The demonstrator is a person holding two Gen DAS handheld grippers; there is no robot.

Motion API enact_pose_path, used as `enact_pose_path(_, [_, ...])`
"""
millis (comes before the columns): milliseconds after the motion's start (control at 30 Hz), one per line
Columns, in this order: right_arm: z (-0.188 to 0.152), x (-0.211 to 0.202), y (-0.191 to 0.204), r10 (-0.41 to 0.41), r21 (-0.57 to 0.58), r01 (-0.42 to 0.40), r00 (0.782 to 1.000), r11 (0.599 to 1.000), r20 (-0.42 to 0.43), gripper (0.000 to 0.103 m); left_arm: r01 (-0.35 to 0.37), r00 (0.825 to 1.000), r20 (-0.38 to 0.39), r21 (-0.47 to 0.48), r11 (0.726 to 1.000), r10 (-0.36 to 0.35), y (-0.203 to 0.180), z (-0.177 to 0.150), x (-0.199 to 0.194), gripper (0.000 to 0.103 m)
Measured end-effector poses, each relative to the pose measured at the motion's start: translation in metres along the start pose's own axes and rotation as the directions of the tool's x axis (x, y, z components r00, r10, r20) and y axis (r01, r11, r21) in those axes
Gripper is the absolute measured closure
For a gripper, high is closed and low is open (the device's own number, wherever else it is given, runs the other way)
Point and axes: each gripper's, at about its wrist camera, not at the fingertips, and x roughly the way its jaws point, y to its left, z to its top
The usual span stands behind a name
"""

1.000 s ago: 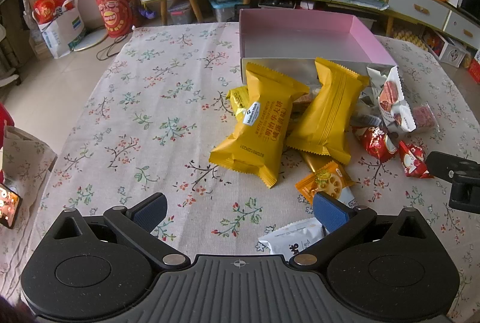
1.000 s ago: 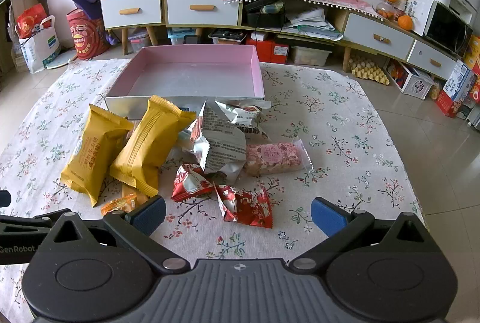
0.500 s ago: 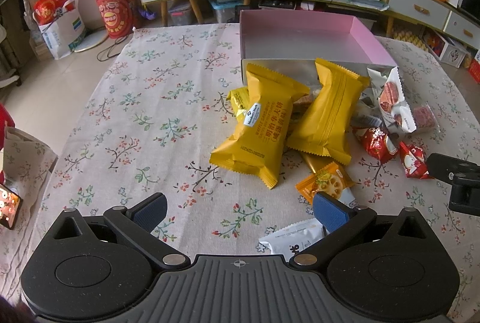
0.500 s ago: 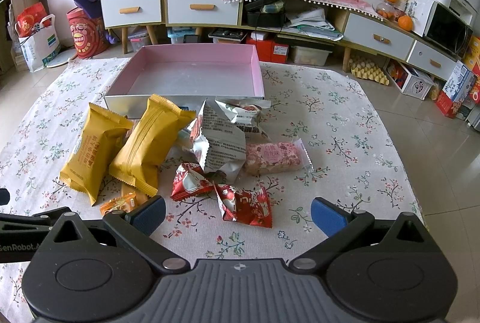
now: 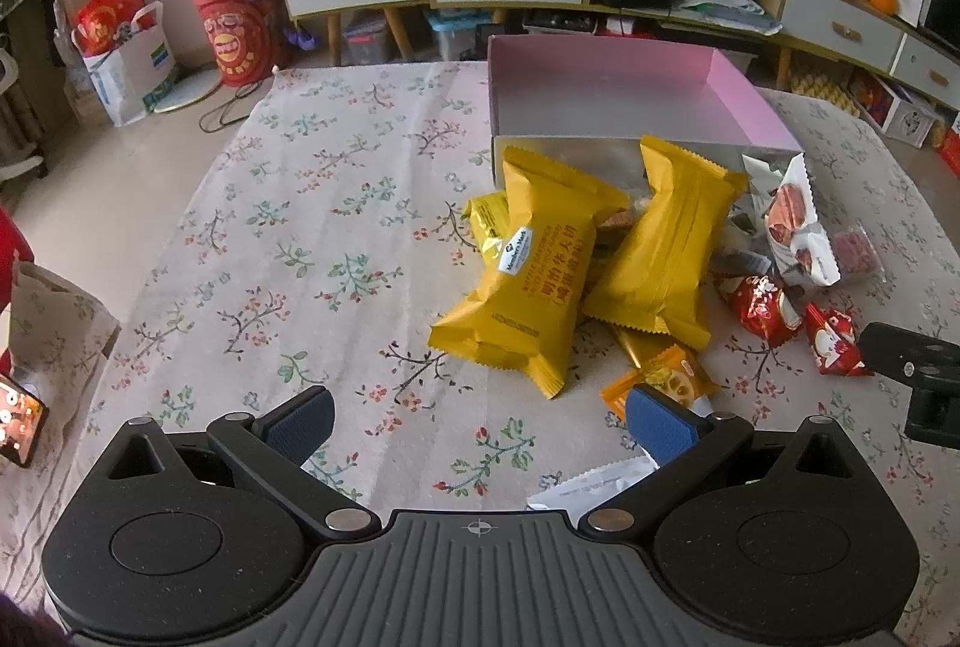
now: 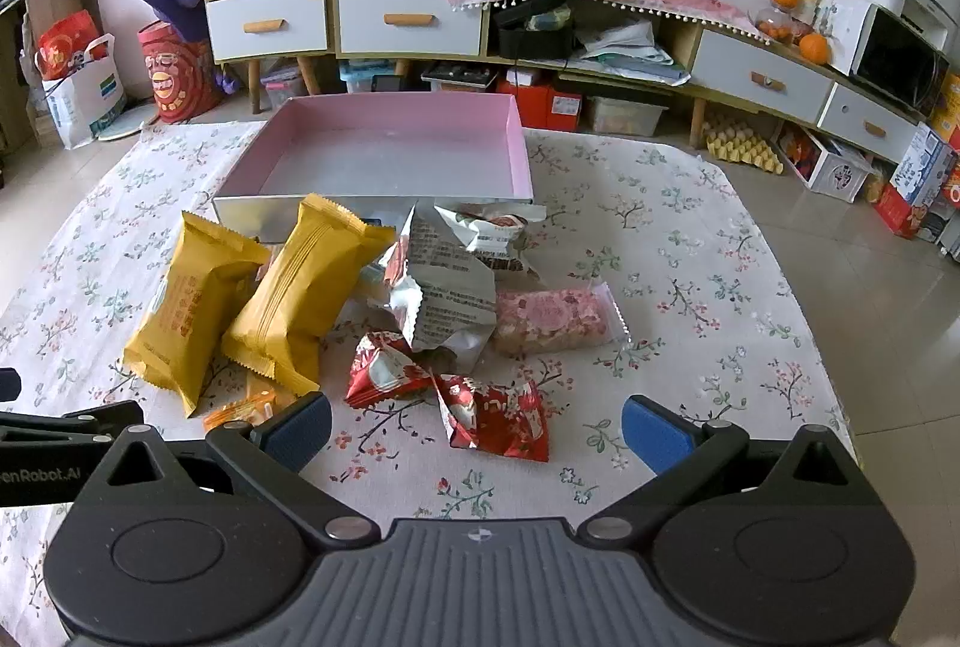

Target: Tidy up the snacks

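Both grippers, left gripper (image 5: 478, 414) and right gripper (image 6: 476, 424), hang with fingers spread wide, holding and touching nothing. Pink box (image 6: 384, 155) sits empty at the table's far side; snacks lie heaped against its near wall. Sorting looks not yet begun. Likely next: close on a yellow packet (image 5: 528, 281) or the red wrapper (image 6: 498, 416), then lift it into the box.

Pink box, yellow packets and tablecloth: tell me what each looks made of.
Pink box: probably cardboard, matte pink inside, with a shiny silver front wall that mirrors the packets.
Yellow packets: likely plastic film, slightly glossy, with crimped serrated end seals and a puffed body.
Tablecloth: seems woven fabric, matte, floral print, with soft creases visible in the left wrist view.
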Motion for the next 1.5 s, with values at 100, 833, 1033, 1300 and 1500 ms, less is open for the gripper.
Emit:
enact_pose_path(100, [0.0, 0.0, 0.0, 0.006, -0.004, -0.006, 1.0, 1.0, 0.005, 0.015, -0.001, 1.0, 0.004, -0.003, 1.0, 0.001, 0.001, 0.0, 0.0, 0.0])
enact_pose_path(833, [0.045, 0.024, -0.009, 0.15, -0.133, -0.161, 0.984, 0.978, -0.092, 0.015, 0.167, 0.986, -0.03, 0.166, 0.972, -0.165, 0.014, 0.043, 0.024, 0.0])
enact_pose_path(1033, [0.061, 0.045, -0.006, 0.166, -0.131, -0.185, 0.976, 0.974, -0.139, 0.021, 0.242, 0.97, -0.038, 0.168, 0.956, -0.239, 0.016, 0.05, 0.042, 0.003])
enact_pose_path(1300, [0.063, 0.073, -0.002, 0.192, -0.164, -0.223, 0.964, 0.961, -0.185, 0.032, 0.284, 0.958, -0.098, 0.248, 0.926, -0.268, 0.002, 0.056, 0.069, 0.021])
enact_pose_path(1500, [0.065, 0.085, 0.005, 0.182, -0.194, -0.221, 0.963, 0.956, -0.198, 0.042, 0.264, 0.964, -0.117, 0.287, 0.921, -0.24, -0.007, 0.054, 0.079, 0.034])
